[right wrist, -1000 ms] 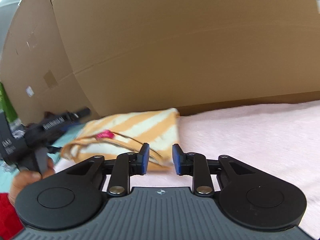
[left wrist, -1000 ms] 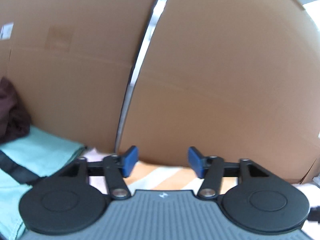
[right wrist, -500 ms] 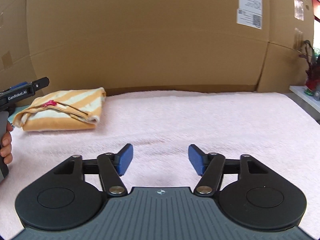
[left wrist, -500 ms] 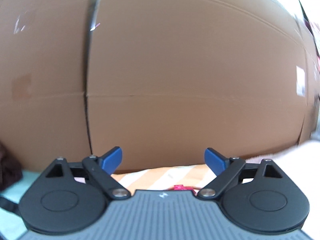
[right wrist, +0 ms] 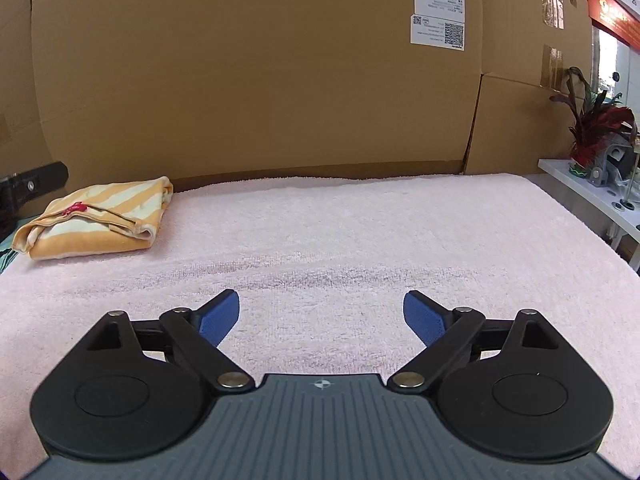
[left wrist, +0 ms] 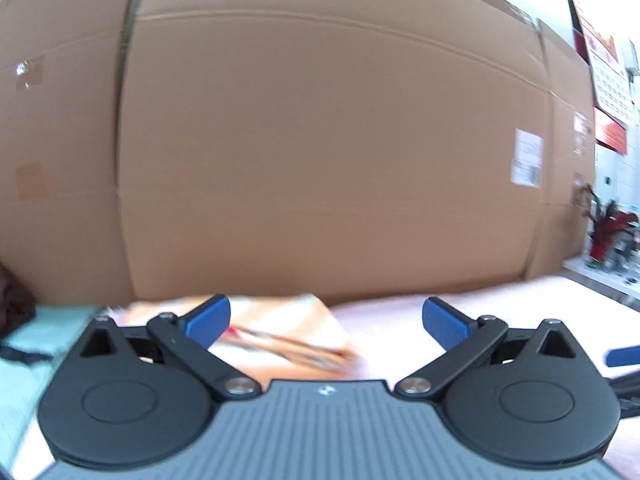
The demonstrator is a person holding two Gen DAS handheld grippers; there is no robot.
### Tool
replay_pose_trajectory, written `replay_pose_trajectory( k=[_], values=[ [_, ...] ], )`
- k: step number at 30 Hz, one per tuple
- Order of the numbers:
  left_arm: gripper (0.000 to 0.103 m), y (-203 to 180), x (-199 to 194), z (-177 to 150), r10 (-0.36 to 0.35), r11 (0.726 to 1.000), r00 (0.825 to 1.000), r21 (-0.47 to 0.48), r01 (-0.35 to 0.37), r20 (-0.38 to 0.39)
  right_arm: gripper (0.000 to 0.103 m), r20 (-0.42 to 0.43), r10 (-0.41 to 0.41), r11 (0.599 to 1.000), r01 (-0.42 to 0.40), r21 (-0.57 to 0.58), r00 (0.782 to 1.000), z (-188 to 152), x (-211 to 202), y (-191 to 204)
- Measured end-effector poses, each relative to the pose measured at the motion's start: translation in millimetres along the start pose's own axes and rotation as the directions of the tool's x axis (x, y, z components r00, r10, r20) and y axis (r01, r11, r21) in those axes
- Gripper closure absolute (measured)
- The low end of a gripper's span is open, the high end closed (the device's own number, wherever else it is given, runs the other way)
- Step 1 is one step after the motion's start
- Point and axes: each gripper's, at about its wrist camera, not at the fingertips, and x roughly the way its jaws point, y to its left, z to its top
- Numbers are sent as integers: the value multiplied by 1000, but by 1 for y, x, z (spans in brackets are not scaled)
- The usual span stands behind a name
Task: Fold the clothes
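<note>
Both grippers empty, jaws spread wide and just been opening, nothing between them. Right gripper (right wrist: pixel 321 312) hangs over the pink towel (right wrist: pixel 360 232) covering the desk, blue pads clear of the cloth. Folded orange-and-white striped garment (right wrist: pixel 96 220) lies at about 10 o'clock from the right gripper, well apart from it, near the towel's far left corner, just in front of the cardboard wall (right wrist: pixel 256 80); small red tag shows on its top. Black tip of the left gripper pokes in at the frame's left edge, near the garment, not touching it as far as can be told. Left-wrist view is motion-blurred: left gripper (left wrist: pixel 326 316) sits just above and short of the same striped garment (left wrist: pixel 280 332), which shows between and below the pads at roughly 12 o'clock; contact cannot be told, pads look clear. Teal cloth (left wrist: pixel 24 344) with a dark strap at 9 o'clock, dark maroon fabric (left wrist: pixel 12 300) behind it. White shipping label (right wrist: pixel 438 14) on the cardboard at 1 o'clock, red-leaved potted plant (right wrist: pixel 592 128) on a white shelf (right wrist: pixel 592 192) at 2 o'clock.
</note>
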Motion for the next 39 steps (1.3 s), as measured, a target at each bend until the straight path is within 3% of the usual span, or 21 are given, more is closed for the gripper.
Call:
replay_pose_trajectory(
  k=[2,7,12,16,31,39],
  values=[
    [1,-18,-16,-5,-7,1000,1000,-31,6,-20,11,-13,-2,1000,2,3,1000,0,-1,-2],
    [1,-24,11,-28,73,996,995,-46,-76,-64,7,6,-22,999,22,27,1000,1,-8,-10],
    [1,-18,8,-33,112,987,984,-100,-127,-136,6,-10,-53,998,53,26,999,1,-5,-12],
    [1,-23,17,-39,163,982,970,-68,-177,-178,6,-14,-52,998,53,37,999,0,-3,-14],
    [1,-31,38,-45,273,961,944,15,-275,-187,6,-95,-68,997,72,38,993,1,21,-17],
    [1,-22,44,-44,258,960,944,-56,-275,-207,6,-104,-72,996,76,38,992,2,30,-20]
  ],
)
